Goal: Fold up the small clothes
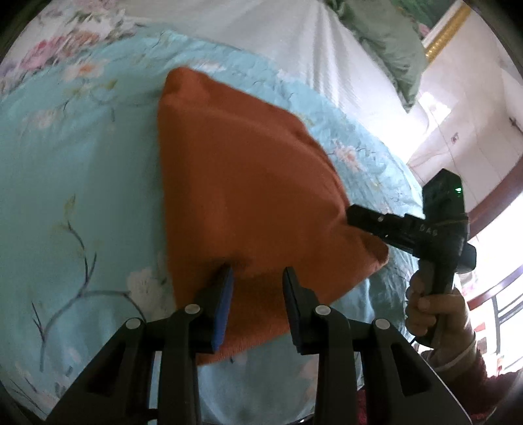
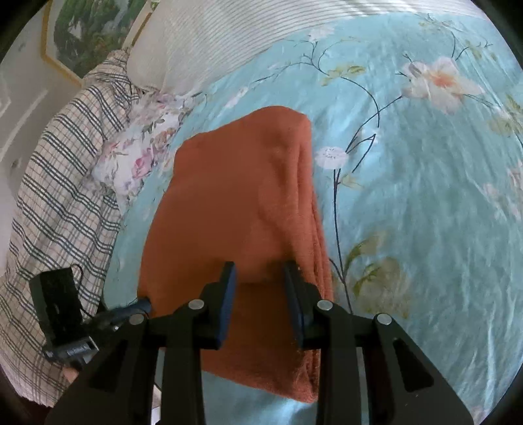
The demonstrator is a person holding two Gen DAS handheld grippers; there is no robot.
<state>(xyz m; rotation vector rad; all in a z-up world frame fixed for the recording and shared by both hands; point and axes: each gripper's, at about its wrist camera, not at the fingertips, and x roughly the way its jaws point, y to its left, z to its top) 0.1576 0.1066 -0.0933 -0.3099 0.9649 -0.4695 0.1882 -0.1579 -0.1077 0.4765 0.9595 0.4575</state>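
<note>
A folded rust-orange garment [image 1: 248, 183] lies on the light blue floral bedspread [image 1: 81, 170]. My left gripper [image 1: 258, 273] is open, its fingers just above the garment's near edge. In the left wrist view my right gripper [image 1: 356, 217] comes in from the right and meets the garment's right corner; its jaws are hidden there. In the right wrist view the same garment [image 2: 238, 202] lies ahead, its layered edges on the right. My right gripper [image 2: 260, 269] is open over the garment's near part. The left gripper's body [image 2: 62, 314] shows at the lower left.
A white striped sheet [image 1: 294, 49] and a green pillow [image 1: 392, 49] lie beyond the bedspread. A plaid blanket [image 2: 65, 170] and a floral cloth [image 2: 140, 153] lie to the left in the right wrist view. A framed picture [image 2: 94, 29] hangs on the wall.
</note>
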